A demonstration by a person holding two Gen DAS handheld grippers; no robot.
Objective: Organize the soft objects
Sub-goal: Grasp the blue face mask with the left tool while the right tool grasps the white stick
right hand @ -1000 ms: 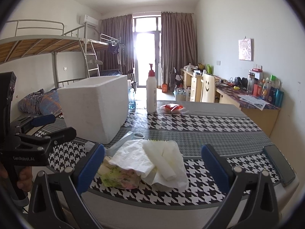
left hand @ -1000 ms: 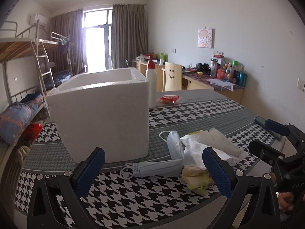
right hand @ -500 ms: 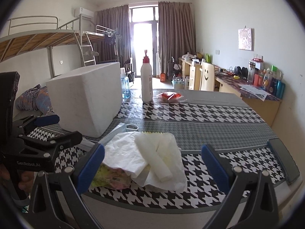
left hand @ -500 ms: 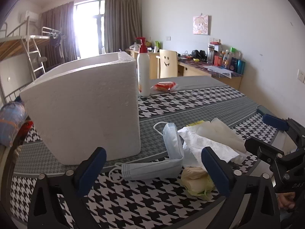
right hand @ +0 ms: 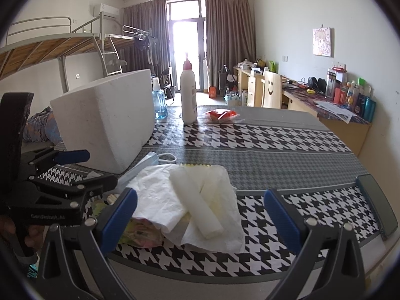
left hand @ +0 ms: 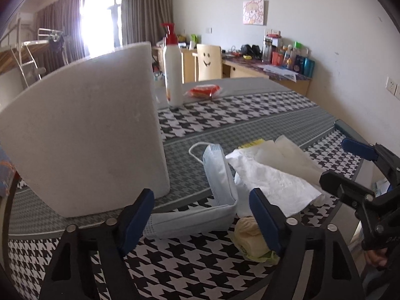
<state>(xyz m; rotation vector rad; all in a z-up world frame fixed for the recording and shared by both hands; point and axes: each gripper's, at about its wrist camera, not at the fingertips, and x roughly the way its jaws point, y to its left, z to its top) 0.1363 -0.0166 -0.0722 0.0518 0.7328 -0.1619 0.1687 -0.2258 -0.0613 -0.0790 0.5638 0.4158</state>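
Observation:
A stack of light blue face masks (left hand: 220,180) lies bent on the houndstooth cloth, beside white tissues (left hand: 272,177) and a crumpled yellow-green packet (left hand: 252,237). A white foam box (left hand: 85,145) stands to their left. My left gripper (left hand: 202,220) is open, its fingertips low over the near end of the masks. My right gripper (right hand: 200,215) is open and empty, just short of the tissues (right hand: 200,200) and a rolled white piece (right hand: 195,205). The masks (right hand: 145,165) peek out behind the tissues, next to the box (right hand: 107,122).
A white pump bottle (left hand: 172,72) and a red snack packet (left hand: 205,91) stand behind the box. A blue sanitizer bottle (right hand: 158,102) stands beside the box. A dark phone (right hand: 377,205) lies at the table's right edge. A desk, a chair and a bunk bed stand beyond.
My left gripper has dropped lower and moved forward to the masks, with its jaws a little narrower. My right gripper has come lower and slightly nearer the tissues.

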